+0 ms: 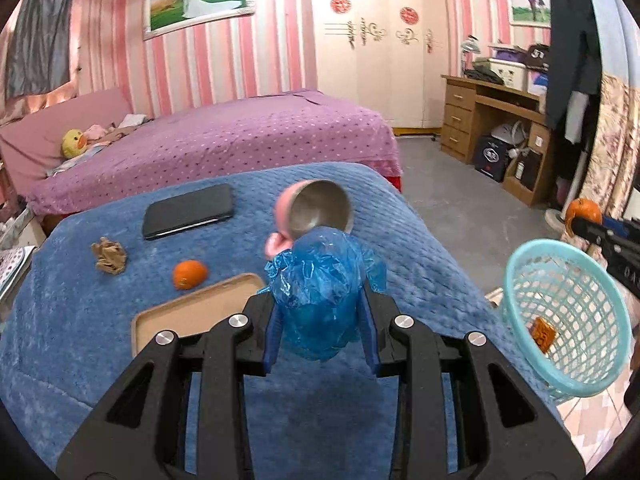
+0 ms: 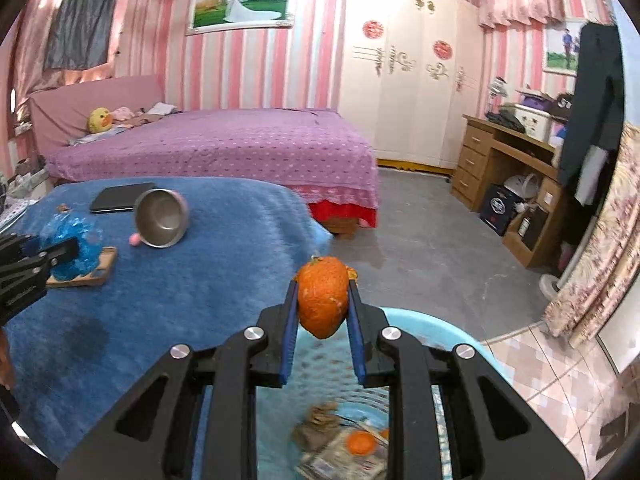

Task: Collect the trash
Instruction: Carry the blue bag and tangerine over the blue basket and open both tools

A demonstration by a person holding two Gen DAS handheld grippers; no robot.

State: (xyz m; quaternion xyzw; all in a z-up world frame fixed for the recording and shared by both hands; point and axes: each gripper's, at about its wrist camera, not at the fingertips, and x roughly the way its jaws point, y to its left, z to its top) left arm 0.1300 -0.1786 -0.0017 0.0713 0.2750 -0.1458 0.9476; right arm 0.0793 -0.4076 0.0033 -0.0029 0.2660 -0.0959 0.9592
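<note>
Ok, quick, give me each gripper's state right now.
Left gripper: shut on a crumpled blue plastic bag.
Right gripper: shut on an orange peel, above the light blue basket.

The left gripper is held above the blue-covered table, pitched downward toward its far edge, with its blue-padded fingers pressed against a crumpled blue plastic bag clamped between them. The right gripper is held off the table's right edge, likewise angled downward, its fingers closed on a piece of orange peel. In the right wrist view the left gripper is seen at the left border.
</note>
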